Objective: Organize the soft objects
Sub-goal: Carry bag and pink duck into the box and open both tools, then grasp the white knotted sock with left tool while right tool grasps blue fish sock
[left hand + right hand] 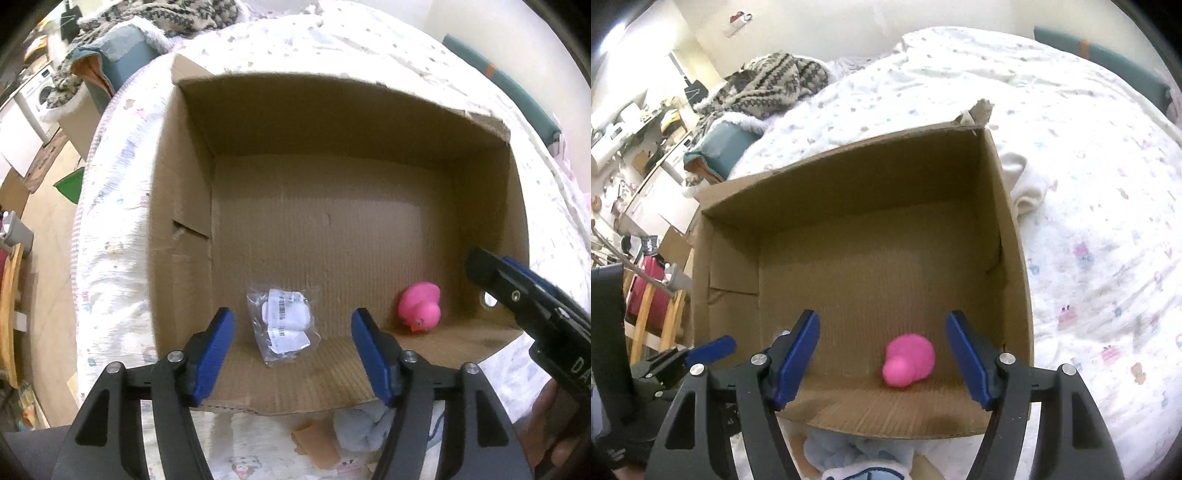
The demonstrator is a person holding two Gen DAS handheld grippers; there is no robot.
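Left wrist view: the left gripper (291, 332) hangs over the near edge of the cardboard box (184, 206), fingers spread wide with nothing in them. Right between the blue pads, down on the box floor, is a clear plastic bag (284, 325) with white stuff and labels inside. The pink rubber duck (421, 306) sits off to the right, in the box's near right corner, outside the fingers. A grey-blue soft thing (362, 428) and a tan tube-like piece (317, 446) lie on the bed sheet (118, 206) just outside the box.

Right wrist view: the right gripper (882, 350) is spread open too, empty. The duck lies on the box floor between its fingers, a bit right of centre, not touched.
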